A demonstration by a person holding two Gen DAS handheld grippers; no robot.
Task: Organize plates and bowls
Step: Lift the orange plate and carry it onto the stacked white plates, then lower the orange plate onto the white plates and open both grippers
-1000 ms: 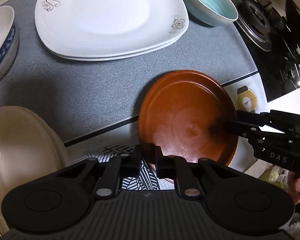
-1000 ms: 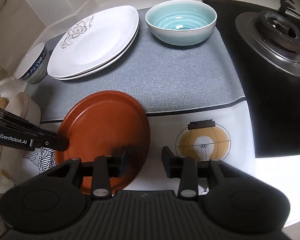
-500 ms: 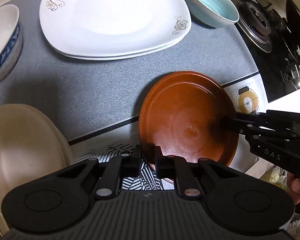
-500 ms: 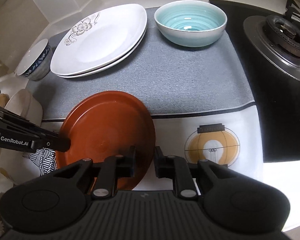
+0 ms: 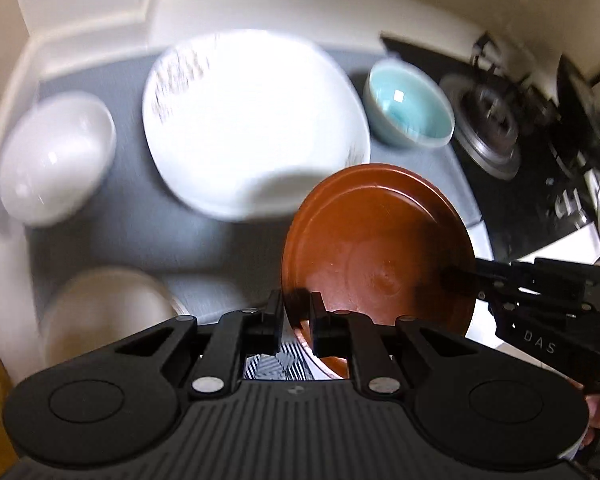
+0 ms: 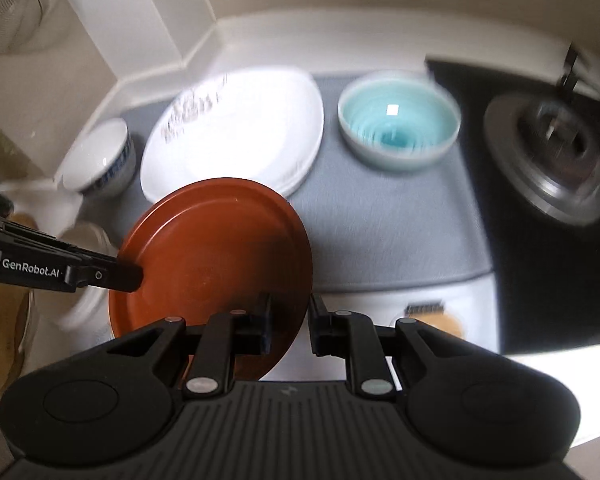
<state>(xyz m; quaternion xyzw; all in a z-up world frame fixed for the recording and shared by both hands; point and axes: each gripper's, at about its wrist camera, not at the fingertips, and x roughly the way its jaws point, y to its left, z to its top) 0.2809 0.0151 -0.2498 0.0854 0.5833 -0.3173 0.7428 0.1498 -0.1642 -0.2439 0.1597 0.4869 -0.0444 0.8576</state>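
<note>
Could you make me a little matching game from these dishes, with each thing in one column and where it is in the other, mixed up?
Things:
1. brown plate
2. teal bowl
3. blue-patterned bowl
4. white plates

Places:
A. stacked between the two bowls on the grey mat
B. nearest the stove burner
C. gripped at its rim by the left gripper and the right gripper
D. far left, by the wall

Pairs: 1-C, 2-B, 3-D, 4-A
</note>
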